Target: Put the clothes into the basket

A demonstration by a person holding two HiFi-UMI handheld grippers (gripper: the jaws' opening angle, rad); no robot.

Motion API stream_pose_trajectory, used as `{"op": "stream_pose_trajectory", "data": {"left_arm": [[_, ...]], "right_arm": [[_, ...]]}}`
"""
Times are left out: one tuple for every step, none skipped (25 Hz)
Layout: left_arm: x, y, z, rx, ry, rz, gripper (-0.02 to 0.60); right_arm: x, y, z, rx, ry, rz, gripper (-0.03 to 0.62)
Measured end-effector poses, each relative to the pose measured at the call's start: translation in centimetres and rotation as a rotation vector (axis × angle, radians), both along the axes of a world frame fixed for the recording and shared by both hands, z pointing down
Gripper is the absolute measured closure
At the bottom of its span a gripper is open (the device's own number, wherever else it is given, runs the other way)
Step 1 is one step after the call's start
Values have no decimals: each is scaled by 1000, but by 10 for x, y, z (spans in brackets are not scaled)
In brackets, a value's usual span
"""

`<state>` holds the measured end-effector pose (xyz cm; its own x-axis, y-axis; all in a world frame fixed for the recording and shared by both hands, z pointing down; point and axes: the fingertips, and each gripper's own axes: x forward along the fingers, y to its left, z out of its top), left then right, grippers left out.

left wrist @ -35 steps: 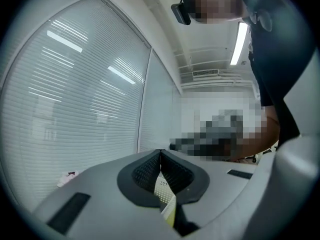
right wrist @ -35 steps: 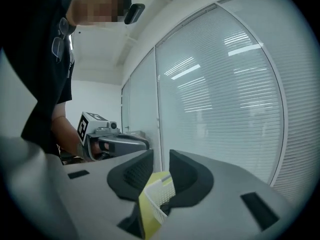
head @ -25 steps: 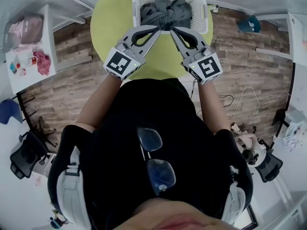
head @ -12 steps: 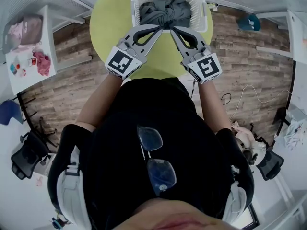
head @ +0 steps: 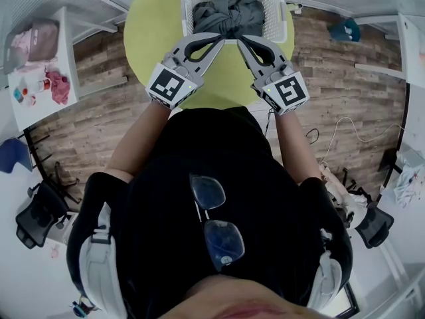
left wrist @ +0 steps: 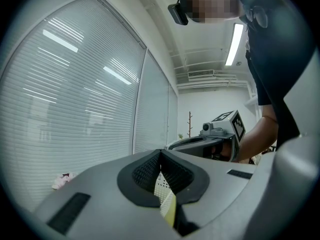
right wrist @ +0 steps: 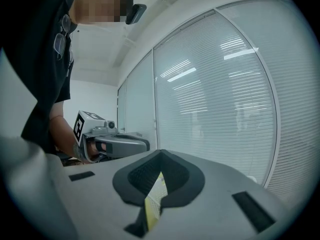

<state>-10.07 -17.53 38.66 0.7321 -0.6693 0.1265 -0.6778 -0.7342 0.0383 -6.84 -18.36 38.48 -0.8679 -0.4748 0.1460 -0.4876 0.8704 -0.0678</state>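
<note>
The jaws of the left gripper (left wrist: 161, 156) and the right gripper (right wrist: 160, 156) are each closed tip to tip, with nothing between them. Just ahead of both tips, the grey clothes (head: 227, 13) lie as a crumpled, knotted bundle inside the white lattice basket (head: 275, 12). No garment shows on the green worktop (head: 153, 38) around the jaws, so the task is judged done or all but done.

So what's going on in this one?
A person holds a gripper in each hand over a round green table. The grey clothes already lie in the white basket. The left gripper and right gripper hover side by side close to the basket's near rim, both shut and empty.
</note>
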Motion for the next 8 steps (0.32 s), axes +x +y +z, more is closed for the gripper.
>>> {"op": "stream_pose_trajectory", "data": {"left_arm": [[1,0,-1,4,2,-1,571],[1,0,-1,4,3,-1,572],[1,1,0,-2,1,0,571],[1,2,2,-9,-3,2,571],[1,3,3,-14,-6,3,572],[1,3,3,-14,-6,2,571],[1,3,3,-10,-6,1,571],[2,3,2,-6,-5,0,571]], "right_arm": [[1,1,0,0,-2,-2,571],[1,1,1,0,-6,-3,571],[2,2,1,1,-9,-3,570],[2,2,1,2,-10,-3,570],[3,2,1,2,-10,-3,571],[3,2,1,1,-8,-4,571],[3,3,1,0,-6,-5,571],[4,4,2,-2,-3,-5,571]]}}
